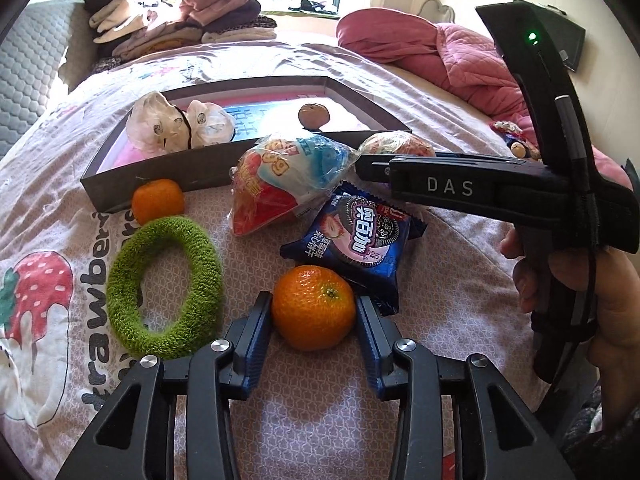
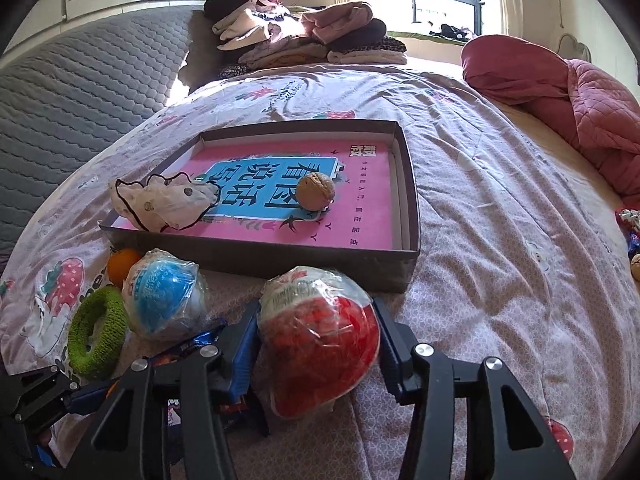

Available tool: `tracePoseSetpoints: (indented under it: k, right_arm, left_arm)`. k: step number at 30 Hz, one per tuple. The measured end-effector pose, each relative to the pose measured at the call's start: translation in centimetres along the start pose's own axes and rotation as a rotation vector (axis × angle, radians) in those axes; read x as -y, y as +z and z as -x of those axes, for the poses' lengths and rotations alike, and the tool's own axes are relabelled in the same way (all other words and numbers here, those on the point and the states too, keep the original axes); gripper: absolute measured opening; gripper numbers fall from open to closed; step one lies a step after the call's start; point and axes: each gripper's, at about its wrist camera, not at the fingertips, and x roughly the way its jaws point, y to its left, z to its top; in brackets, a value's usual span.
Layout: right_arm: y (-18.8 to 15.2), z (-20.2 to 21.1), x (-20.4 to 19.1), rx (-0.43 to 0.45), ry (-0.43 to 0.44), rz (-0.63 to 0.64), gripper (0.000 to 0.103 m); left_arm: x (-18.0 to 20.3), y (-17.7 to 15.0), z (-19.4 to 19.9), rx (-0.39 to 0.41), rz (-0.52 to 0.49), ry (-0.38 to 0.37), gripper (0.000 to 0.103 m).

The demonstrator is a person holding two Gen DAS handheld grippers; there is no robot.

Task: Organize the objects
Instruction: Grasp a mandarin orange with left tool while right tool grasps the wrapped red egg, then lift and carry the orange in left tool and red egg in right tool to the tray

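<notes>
Nearest, the left gripper (image 1: 314, 312) has its blue-padded fingers on either side of a round orange tangerine (image 1: 313, 306) lying on the pink patterned bedsheet (image 1: 460, 292); the left pad touches the peel, while the right pad seems just clear of it, so I cannot tell whether it grips. Beside it lies a fuzzy green ring-shaped hair tie (image 1: 164, 288), and just beyond sits a dark blue cookie packet (image 1: 356, 240). The right gripper (image 2: 318, 332) clamps a red-and-white plastic-wrapped ball-shaped snack (image 2: 318, 332), both pads pressing its sides. Left of that rests a blue-and-white wrapped ball snack (image 2: 164, 294), with a second small tangerine (image 2: 122, 266) behind it. Farther off stands a shallow dark cardboard tray with a pink printed floor (image 2: 408, 184), holding a brown walnut (image 2: 315, 191) and a white dotted fabric scrunchie (image 2: 160, 202).
</notes>
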Motion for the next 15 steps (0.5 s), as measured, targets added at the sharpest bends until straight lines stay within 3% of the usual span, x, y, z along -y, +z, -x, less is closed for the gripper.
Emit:
tracePoseSetpoints:
  k: [15]
  right_arm:
    - [0.4,3.2,-0.8,0.060,0.023,0.006,0.051]
  left_arm:
    - [0.0,-0.2,1.8,0.029,0.005,0.002,0.041]
